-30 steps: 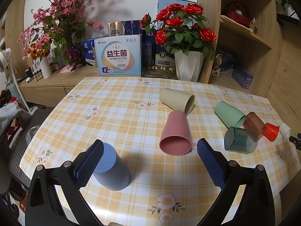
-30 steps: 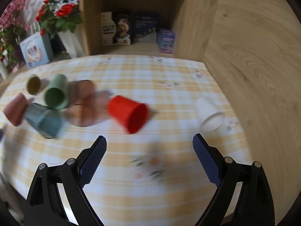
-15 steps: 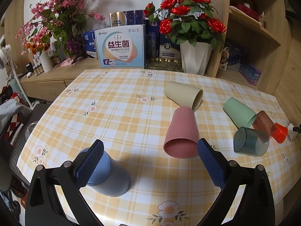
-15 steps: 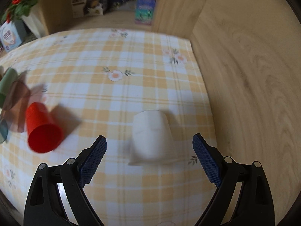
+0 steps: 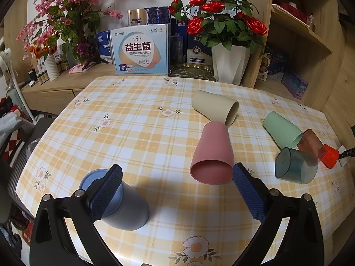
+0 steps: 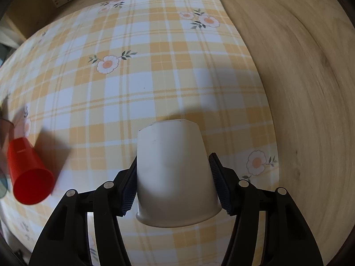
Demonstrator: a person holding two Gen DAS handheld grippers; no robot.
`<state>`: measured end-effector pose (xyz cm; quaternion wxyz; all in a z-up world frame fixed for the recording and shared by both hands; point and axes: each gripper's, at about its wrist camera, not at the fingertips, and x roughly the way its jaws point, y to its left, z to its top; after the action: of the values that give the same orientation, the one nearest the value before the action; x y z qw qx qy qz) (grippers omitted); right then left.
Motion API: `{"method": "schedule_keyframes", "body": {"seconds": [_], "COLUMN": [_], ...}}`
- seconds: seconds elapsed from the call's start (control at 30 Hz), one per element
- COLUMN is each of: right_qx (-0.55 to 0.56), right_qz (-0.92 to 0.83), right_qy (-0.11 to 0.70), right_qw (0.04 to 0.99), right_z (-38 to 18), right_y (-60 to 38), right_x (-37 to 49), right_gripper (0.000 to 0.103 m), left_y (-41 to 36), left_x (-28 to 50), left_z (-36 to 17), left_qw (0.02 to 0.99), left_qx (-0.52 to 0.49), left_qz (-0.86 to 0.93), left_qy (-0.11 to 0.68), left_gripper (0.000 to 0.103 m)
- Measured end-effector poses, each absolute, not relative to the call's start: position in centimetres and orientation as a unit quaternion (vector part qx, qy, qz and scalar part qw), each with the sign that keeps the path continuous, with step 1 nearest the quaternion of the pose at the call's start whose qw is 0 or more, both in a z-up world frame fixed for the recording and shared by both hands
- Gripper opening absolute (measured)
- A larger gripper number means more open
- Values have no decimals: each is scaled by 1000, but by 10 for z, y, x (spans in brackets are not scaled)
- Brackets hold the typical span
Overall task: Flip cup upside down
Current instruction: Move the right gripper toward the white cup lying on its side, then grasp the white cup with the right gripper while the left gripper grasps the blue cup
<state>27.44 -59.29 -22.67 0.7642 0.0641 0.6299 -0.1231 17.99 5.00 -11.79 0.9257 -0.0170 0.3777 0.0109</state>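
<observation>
A white cup point(image 6: 173, 173) lies on its side on the checked tablecloth point(image 6: 137, 84), mouth toward the camera. My right gripper point(image 6: 173, 161) is shut on it, one pad against each side of its wall. A red cup point(image 6: 28, 177) lies on its side to the left. In the left wrist view my left gripper point(image 5: 177, 170) is open and holds nothing. A blue-grey cup point(image 5: 126, 208) stands on end behind its left finger. A pink cup point(image 5: 213, 150) lies on its side just inside the right finger.
More cups lie on their sides: beige point(image 5: 215, 107), green point(image 5: 281, 130), clear teal point(image 5: 295, 166), clear brown point(image 5: 310, 141) and red point(image 5: 330, 158). A rose pot point(image 5: 230, 64) and boxes point(image 5: 139, 51) stand behind the table. A wooden wall point(image 6: 299, 88) borders the table's right edge.
My right gripper swung right from the red cup to the white cup, moved in, and closed on it. The left gripper drifted slightly forward, still open.
</observation>
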Motion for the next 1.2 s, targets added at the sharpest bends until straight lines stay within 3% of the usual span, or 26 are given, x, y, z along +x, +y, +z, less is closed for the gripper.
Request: {"method": "schedule_keyframes", "body": {"seconds": [0.53, 0.87, 1.2], "right_qx": [161, 143, 138], "right_qz": [-119, 42, 115], "right_qy": [534, 537, 552], "right_qw": [821, 830, 814], "right_z": [-167, -148, -188], "right_y": [-517, -322, -159], "right_x": [193, 143, 181], "right_gripper": [57, 57, 57], "left_y": [59, 81, 112], "left_x": [164, 144, 126], "left_z": [-119, -116, -104], "left_qw": [923, 923, 926], "left_qx": [-39, -39, -57], "left_qz": [-27, -31, -10], "left_qy": [381, 381, 374], "left_gripper": [94, 94, 94]}}
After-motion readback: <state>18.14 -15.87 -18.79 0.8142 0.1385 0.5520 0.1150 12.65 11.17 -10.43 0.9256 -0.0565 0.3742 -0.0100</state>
